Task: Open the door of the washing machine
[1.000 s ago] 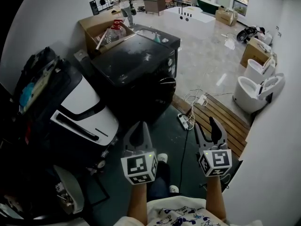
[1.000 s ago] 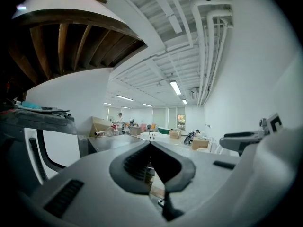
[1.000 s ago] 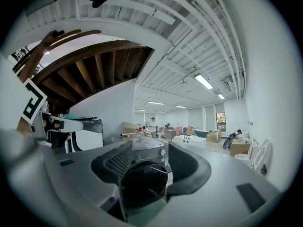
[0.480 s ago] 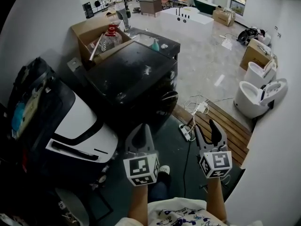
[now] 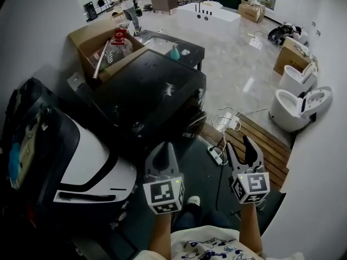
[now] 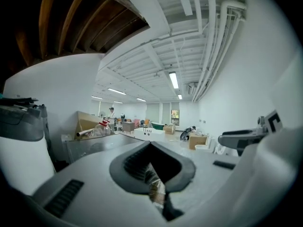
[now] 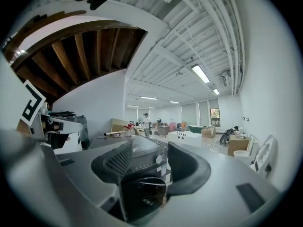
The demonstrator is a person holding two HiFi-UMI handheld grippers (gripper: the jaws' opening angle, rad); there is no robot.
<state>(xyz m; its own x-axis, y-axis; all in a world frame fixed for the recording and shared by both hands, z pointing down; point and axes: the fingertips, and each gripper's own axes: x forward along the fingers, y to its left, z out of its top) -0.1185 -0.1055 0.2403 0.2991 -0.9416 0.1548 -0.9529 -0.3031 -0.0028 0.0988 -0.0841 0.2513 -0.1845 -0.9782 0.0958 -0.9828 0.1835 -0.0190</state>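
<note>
The black front-loading washing machine (image 5: 154, 85) stands ahead, its round dark door (image 5: 192, 119) facing near-right, well apart from both grippers. The left gripper (image 5: 161, 148) has its jaws closed on nothing; the right gripper (image 5: 240, 146) has its jaws apart, empty. Catching the door's hinge edge would likely make the jaws slip off.

Blk washer (image 5: 152, 85) upright, round front door (image 7: 144, 193) shut.

Glossy dark washing machine (image 5: 154, 85), matt wooden platform (image 5: 261, 138)
</note>
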